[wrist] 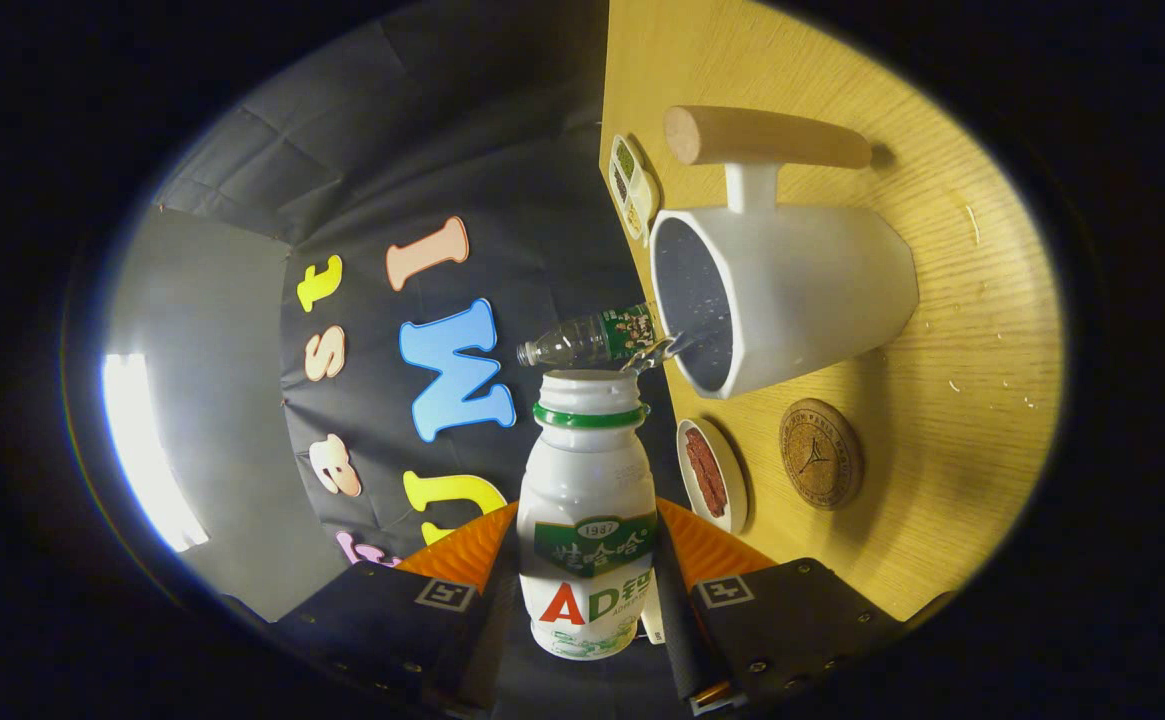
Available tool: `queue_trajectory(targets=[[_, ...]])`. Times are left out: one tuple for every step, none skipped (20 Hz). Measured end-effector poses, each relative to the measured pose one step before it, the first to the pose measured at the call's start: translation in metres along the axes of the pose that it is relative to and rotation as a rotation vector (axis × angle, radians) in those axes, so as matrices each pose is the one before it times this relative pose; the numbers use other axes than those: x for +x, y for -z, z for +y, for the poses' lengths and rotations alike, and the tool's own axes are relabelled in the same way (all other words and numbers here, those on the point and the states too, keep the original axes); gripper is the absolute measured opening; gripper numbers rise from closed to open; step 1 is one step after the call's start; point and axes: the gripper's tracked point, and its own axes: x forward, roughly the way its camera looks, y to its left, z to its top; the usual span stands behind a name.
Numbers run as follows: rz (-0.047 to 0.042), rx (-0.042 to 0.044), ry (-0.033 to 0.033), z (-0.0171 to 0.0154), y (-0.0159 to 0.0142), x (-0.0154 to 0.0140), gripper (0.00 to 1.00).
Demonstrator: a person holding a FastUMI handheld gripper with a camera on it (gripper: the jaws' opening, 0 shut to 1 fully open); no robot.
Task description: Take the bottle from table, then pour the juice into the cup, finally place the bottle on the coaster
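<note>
Over the wooden table [942,300], the gripper [582,590] clamps the tipped bottle [587,510], apparently pouring into the cup [792,300].

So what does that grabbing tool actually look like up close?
The gripper has two fingers, one on each side of the view's middle. Each has a ribbed inner face and is mounted on a dark, boxy block. Each block carries a small square black-and-white marker and a few small screws along its edge.
</note>
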Motion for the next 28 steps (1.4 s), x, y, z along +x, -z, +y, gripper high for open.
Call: queue_trajectory(targets=[[-0.00119, 0.00566, 0.00312, -0.0017, -0.0002, 0.00059, 0.65], [-0.00113, 0.00654, 0.00498, -0.00332, -0.00035, 0.001, 0.65], [-0.0004, 0.00788, 0.00093, -0.00106, -0.00056, 0.00093, 0.65], [0.0023, 0.00863, -0.0017, 0.00058, 0.00107, -0.00026, 0.65], [0.00373, 0.0055, -0.00327, 0.00177, 0.00329, 0.00154, 0.65], [0.00169, 0.00292, -0.0036, 0.00098, 0.00193, 0.00126, 0.65], [-0.0031, 0.00136, -0.0034, 0.0011, -0.00058, 0.00091, 0.65], [-0.00264, 0.00143, 0.00194, -0.00031, -0.00241, -0.00077, 0.65], [-0.00508, 0.0026, -0.00154, -0.00046, -0.00134, -0.00001, 0.65], [-0.00121, 0.00443, -0.00097, 0.0028, 0.00064, 0.00148, 0.65], [-0.00175, 0.00355, -0.00312, 0.00075, 0.00029, -0.0007, 0.65], [0.0014, 0.00332, 0.00022, -0.00014, 0.00116, -0.00028, 0.65], [-0.00077, 0.00757, -0.00213, -0.00087, 0.00042, -0.00088, 0.65], [-0.00004, 0.00707, -0.00169, 0.00023, -0.00178, -0.00212, 0.65], [-0.00091, 0.00194, 0.00073, -0.00023, -0.00136, -0.0011, 0.65], [-0.00142, 0.00168, 0.00106, -0.00069, 0.00025, -0.00033, 0.65], [0.00028, 0.00428, -0.00071, 0.00093, 0.00327, 0.00195, 0.65], [-0.00032, 0.00443, -0.00316, 0.00053, 0.00075, 0.00186, 0.65], [-0.00037, 0.00415, -0.00027, -0.00057, -0.00011, 0.00056, 0.65], [-0.00011, 0.00327, -0.00115, 0.00112, -0.00208, -0.00104, 0.65], [0.00005, 0.00233, 0.00166, 0.00044, -0.00082, -0.00091, 0.65], [0.00141, 0.00248, -0.00252, 0.0001, -0.00062, -0.00098, 0.65], [0.00207, 0.00124, -0.00296, 0.00133, 0.00124, -0.00059, 0.65], [0.00126, 0.00115, -0.00067, -0.00069, 0.00089, -0.00017, 0.65], [0.00099, 0.00285, 0.00002, -0.00076, 0.00192, 0.00105, 0.65], [0.00058, 0.00443, 0.00118, -0.00121, -0.00006, -0.00017, 0.65], [-0.00197, 0.00443, -0.00093, -0.00023, -0.00067, 0.00157, 0.65], [-0.0013, 0.00491, -0.00113, -0.00059, -0.00035, 0.00056, 0.65]])
